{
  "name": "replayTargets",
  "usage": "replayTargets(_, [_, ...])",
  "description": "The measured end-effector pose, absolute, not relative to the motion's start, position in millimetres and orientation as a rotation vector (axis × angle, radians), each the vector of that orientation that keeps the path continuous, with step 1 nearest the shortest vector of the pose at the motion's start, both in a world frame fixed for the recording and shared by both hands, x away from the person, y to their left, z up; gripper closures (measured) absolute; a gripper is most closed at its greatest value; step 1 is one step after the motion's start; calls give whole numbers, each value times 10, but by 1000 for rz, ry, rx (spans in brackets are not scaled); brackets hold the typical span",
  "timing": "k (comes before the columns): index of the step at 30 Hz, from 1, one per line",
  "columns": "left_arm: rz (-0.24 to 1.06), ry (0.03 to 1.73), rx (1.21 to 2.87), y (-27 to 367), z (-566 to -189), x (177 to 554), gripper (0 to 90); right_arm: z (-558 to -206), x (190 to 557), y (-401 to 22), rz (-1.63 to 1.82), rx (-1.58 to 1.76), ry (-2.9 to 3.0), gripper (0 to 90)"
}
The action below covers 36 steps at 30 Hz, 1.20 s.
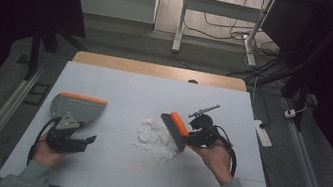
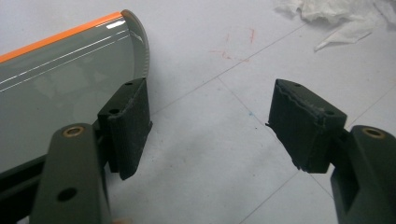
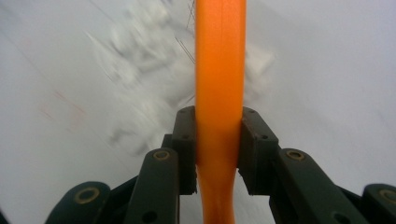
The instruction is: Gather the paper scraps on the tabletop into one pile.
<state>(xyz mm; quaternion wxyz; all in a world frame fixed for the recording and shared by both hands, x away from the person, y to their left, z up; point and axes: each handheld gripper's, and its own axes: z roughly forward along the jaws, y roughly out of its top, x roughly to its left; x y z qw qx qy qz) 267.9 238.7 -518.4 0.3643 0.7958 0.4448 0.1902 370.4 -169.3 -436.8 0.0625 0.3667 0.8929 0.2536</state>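
Sweeping is in hand: the brush is clamped by its orange handle in the right gripper, bristles set on the paper scraps at mid-table. The left gripper, fingers wide and empty, waits beside the dustpan near the table's left edge.

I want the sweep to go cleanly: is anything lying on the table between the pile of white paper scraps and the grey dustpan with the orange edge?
Nothing visible does. Bare white table lies between the white paper scraps and the grey dustpan; the orange-backed brush sits on the scraps' far side.
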Motion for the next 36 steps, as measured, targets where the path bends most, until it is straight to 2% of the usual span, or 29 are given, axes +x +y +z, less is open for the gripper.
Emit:
replayTargets(10, [491, 1148, 2050, 2378, -5187, 2689, 306, -4110, 3644, -1892, 965, 1084, 2589, 706])
replayTargets(29, [501, 1139, 2055, 2335, -5167, 2691, 305, -4212, 3699, -2229, 1050, 1103, 2532, 706])
replayTargets(36, [502, 1131, 2055, 2319, -5158, 2681, 302, -4228, 3618, -2381, 1064, 1082, 2487, 706])
